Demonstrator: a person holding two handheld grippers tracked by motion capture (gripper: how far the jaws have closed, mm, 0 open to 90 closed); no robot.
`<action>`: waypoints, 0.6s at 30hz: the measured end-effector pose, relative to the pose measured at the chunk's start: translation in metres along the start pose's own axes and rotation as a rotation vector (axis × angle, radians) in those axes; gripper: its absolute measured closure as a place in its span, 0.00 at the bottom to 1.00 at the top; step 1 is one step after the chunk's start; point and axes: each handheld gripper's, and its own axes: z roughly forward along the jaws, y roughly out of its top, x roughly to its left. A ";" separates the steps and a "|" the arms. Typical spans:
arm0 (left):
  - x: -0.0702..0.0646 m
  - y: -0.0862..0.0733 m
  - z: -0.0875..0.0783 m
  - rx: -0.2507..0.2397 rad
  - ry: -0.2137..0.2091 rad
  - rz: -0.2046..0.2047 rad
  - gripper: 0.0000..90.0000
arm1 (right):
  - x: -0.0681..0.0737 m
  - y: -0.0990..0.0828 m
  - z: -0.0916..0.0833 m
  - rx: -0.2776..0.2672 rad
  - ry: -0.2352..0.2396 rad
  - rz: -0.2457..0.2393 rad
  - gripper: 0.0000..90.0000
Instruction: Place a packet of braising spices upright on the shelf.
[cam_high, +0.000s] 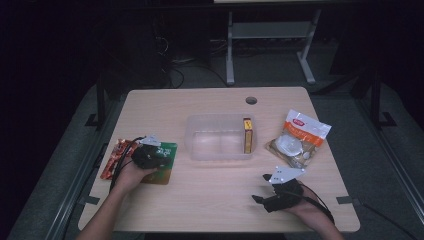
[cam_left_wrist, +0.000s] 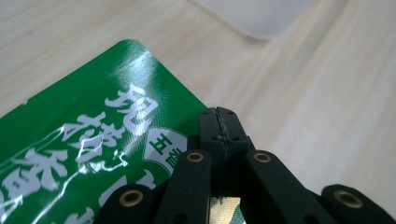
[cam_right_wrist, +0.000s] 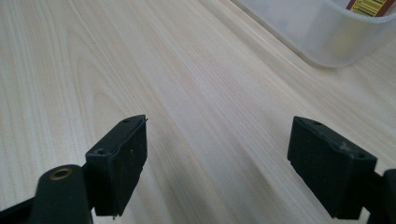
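A green packet (cam_high: 169, 159) with white lettering lies flat near the table's left side. My left gripper (cam_high: 150, 156) rests over it. In the left gripper view the jaws stand pressed together, their tips (cam_left_wrist: 219, 114) at the green packet's (cam_left_wrist: 93, 140) right edge; I cannot tell whether any film is pinched. My right gripper (cam_high: 261, 188) sits near the front right of the table and points left. Its jaws stand wide apart over bare wood, with nothing between the right gripper's (cam_right_wrist: 219, 135) fingers.
A clear plastic tub (cam_high: 200, 142) stands mid-table with a yellow and red box (cam_high: 247, 135) upright at its right end. A white and orange bag (cam_high: 299, 137) lies to its right. A red-orange packet (cam_high: 114, 157) lies left of the green one.
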 end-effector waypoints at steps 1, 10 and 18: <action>-0.002 -0.001 -0.001 -0.001 -0.002 0.000 1.00 | 0.000 0.000 0.000 0.001 -0.001 -0.002 0.22; -0.025 -0.013 -0.005 -0.013 -0.044 0.013 1.00 | 0.001 0.001 0.001 0.003 0.000 -0.008 0.22; -0.050 -0.014 -0.002 -0.003 -0.084 0.069 1.00 | 0.001 0.001 0.001 0.003 0.001 -0.008 0.22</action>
